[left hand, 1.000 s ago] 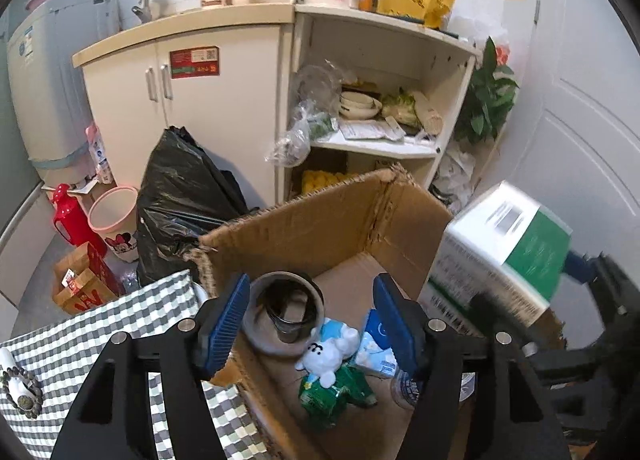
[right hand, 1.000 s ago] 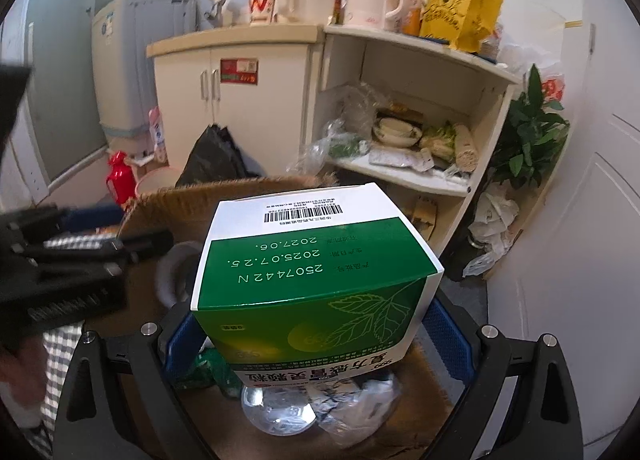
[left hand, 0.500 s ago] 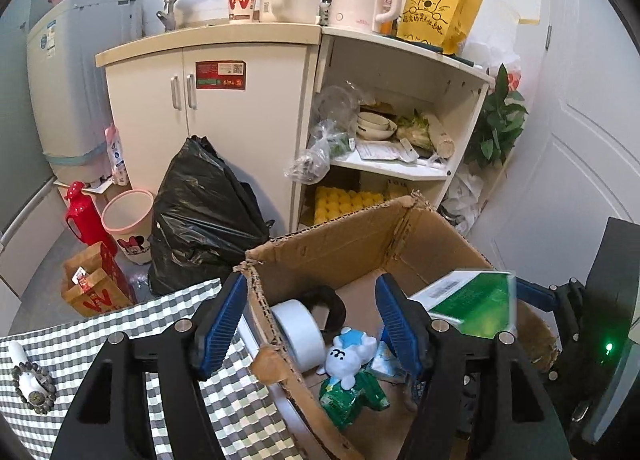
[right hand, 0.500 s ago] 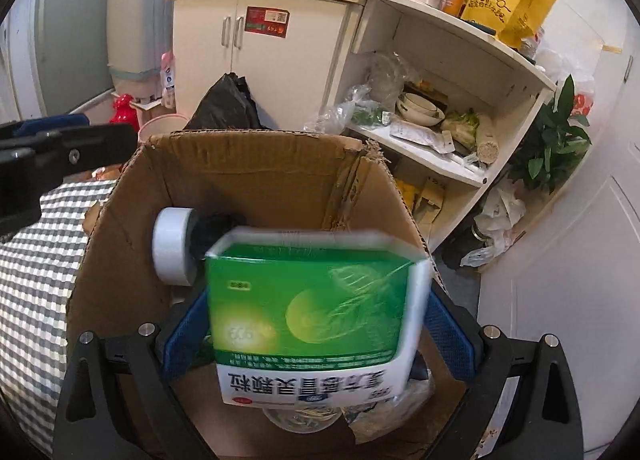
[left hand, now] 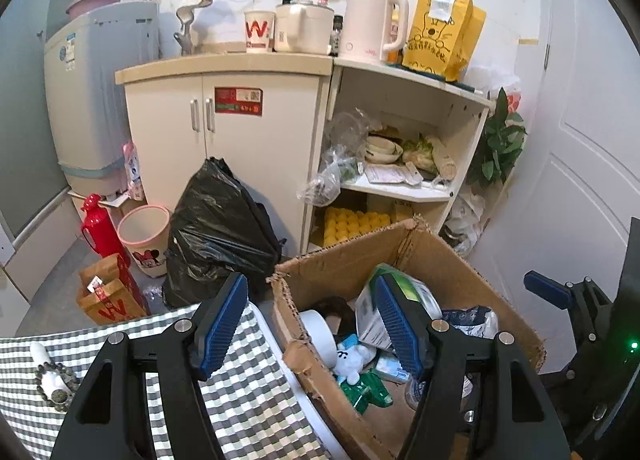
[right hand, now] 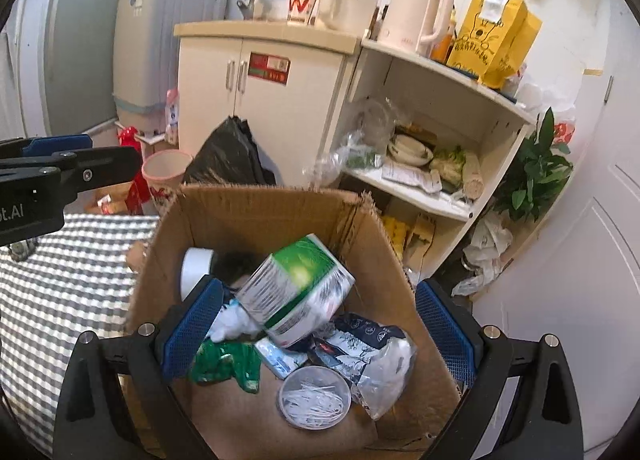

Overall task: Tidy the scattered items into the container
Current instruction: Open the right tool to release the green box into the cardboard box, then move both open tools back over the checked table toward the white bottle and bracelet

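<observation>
Left wrist view first: the left gripper (left hand: 310,324) hangs with its jaws spread wide and nothing between them, straddling the near corner of the cardboard box (left hand: 344,264), which sits against the edge of the checked cloth (left hand: 240,400). Inside the box I can make out a roll of white tape (left hand: 318,330), a small white plush toy (left hand: 352,360), a green packet (left hand: 366,394) and part of the green-and-white carton (left hand: 370,316), half hidden behind the right finger. On the cloth, far left, a bead bracelet (left hand: 56,384) and a white tube (left hand: 40,356) are not yet tidied, so the job looks unfinished. The risk here, as I judge it: that box corner is torn and soft, and a careless swing of the fingers could catch it and shove the box off line.

Over to the right wrist view: the right gripper (right hand: 318,328) is also wide apart and empty, poised above the open box (right hand: 256,199). The carton (right hand: 298,288) is blurred and tilted inside the box, propped on the pile rather than lying flat. Beneath it sit the tape (right hand: 194,270), the plush (right hand: 230,322), the green packet (right hand: 224,364), a dark printed pouch (right hand: 368,344) and a round clear tub (right hand: 314,396) of thin white sticks. The carton may yet topple onto the tub, and the pile leaves little flat floor for what follows.
</observation>
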`<action>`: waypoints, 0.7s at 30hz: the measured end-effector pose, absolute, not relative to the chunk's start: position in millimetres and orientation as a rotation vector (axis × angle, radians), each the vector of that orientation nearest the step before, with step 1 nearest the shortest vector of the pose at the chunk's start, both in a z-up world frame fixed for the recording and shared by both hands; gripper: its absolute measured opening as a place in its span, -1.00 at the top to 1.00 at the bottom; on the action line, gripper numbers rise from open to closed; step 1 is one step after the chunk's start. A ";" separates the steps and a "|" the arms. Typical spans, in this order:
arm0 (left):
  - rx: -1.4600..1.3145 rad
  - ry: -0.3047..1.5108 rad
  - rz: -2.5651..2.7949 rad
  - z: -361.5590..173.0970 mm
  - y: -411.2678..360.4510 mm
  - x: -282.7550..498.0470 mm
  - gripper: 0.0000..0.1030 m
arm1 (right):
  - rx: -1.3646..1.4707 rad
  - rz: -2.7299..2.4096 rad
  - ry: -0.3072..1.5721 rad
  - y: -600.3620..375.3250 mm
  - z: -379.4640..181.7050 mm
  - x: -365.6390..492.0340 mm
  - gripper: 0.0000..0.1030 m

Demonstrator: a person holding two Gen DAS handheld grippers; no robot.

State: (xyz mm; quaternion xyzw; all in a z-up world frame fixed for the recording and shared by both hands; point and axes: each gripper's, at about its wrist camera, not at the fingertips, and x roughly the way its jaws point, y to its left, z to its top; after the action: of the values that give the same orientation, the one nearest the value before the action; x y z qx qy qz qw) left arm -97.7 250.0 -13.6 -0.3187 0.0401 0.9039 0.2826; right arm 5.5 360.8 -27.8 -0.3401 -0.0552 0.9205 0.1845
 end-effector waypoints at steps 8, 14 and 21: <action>-0.804 0.091 2.464 4.5 224.8 -82.3 -0.34 | -0.853 2.630 -0.140 348.0 -4.7 20.1 -0.92; -0.764 0.094 2.503 16.6 208.7 -70.2 -0.38 | -0.773 2.659 -0.134 335.8 9.6 31.2 -0.94; -0.726 0.091 2.569 28.2 182.6 -58.1 -0.44 | -0.655 2.706 -0.112 317.4 24.1 43.6 -1.00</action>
State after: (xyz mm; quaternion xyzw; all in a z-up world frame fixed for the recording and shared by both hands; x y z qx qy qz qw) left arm -58.1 182.6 28.2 -0.2642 0.0333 0.9352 0.2333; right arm 43.6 317.4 24.1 -0.2315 -0.0396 0.9559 0.1764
